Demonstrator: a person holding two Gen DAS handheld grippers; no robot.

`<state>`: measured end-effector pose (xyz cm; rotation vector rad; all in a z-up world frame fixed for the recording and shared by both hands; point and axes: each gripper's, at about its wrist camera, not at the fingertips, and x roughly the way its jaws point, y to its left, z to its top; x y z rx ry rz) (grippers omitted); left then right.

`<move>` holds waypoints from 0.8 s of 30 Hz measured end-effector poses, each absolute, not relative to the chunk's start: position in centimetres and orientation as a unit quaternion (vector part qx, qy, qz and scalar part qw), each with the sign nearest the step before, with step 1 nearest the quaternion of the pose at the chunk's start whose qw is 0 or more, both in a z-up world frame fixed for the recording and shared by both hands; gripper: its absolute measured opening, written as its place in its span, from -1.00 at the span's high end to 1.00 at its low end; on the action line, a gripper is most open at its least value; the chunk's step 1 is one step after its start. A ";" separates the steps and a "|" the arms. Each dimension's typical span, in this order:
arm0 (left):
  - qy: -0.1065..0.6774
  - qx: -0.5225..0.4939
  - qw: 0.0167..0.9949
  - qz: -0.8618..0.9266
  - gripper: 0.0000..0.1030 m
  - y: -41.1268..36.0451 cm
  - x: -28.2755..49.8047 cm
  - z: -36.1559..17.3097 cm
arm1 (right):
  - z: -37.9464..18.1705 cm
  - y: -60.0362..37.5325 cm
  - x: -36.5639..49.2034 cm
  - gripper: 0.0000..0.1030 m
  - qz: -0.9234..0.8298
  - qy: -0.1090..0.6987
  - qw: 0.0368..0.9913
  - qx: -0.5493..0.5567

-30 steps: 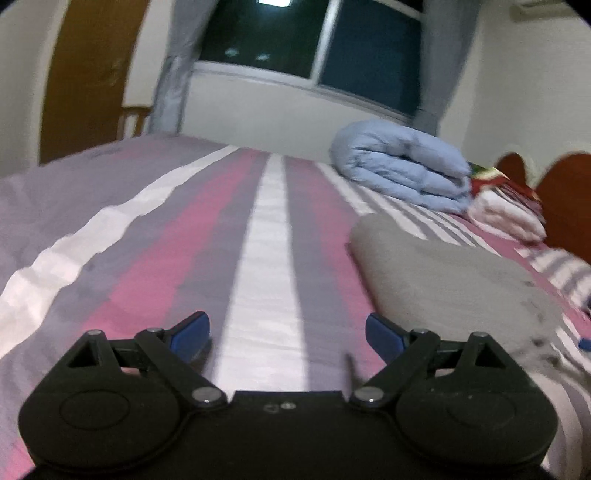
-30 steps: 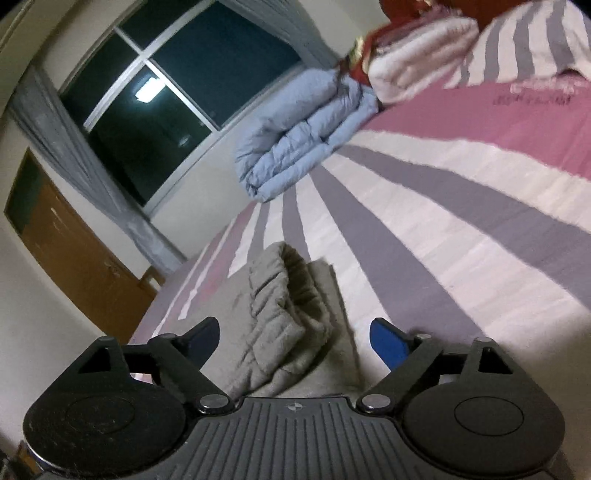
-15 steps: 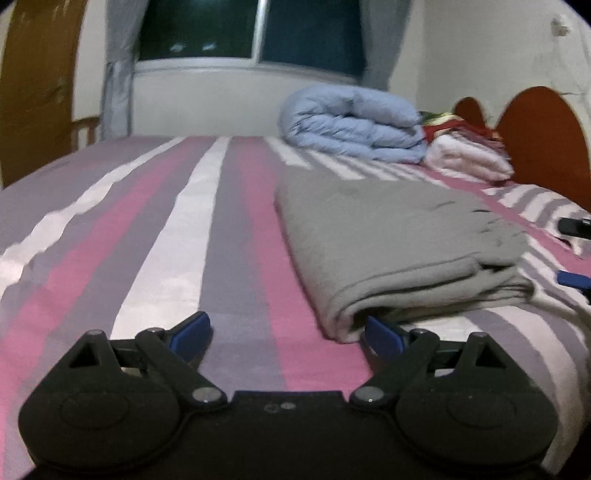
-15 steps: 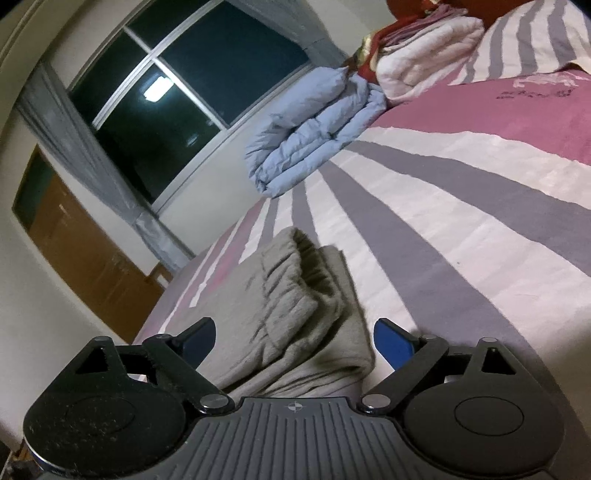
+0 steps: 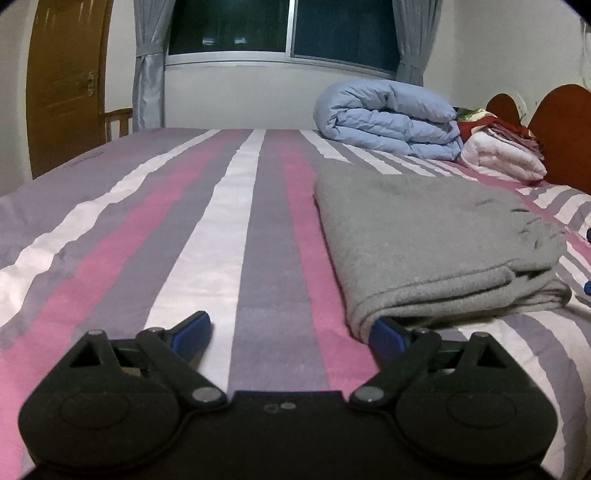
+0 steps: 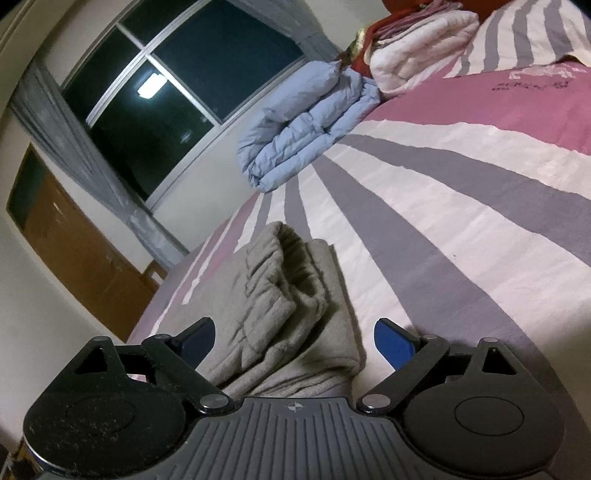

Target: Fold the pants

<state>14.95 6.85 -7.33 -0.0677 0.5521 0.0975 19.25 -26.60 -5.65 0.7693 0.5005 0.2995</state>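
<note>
While it fills most of both views, the bed is the anchor for everything else, its cover striped in pink, grey and white. Beyond its far edge stand a dark window with grey curtains and, to the left, a brown door. On the bed's far right part lies a rolled blue duvet, with a folded white and red pile just beside it, before a red-brown headboard. Nearer on the bed, right of its middle, the grey pants lie folded flat in layers, the bunched waistband end toward the right gripper. That gripper stands spread wide, released, its blue fingers either side of the pants' near end and not pressing on the cloth. At the pants' opposite edge the left gripper is low over the bed, jaws opening and gripping nothing; its right finger is at the folded corner, and whether it touches cannot be told, while the other is over bare cover.
</note>
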 end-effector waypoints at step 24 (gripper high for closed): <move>0.264 -0.031 0.960 0.093 -0.67 8.1 14.1 -6.2 | -5.5 -26.6 18.7 -0.85 0.148 0.241 0.883 0.374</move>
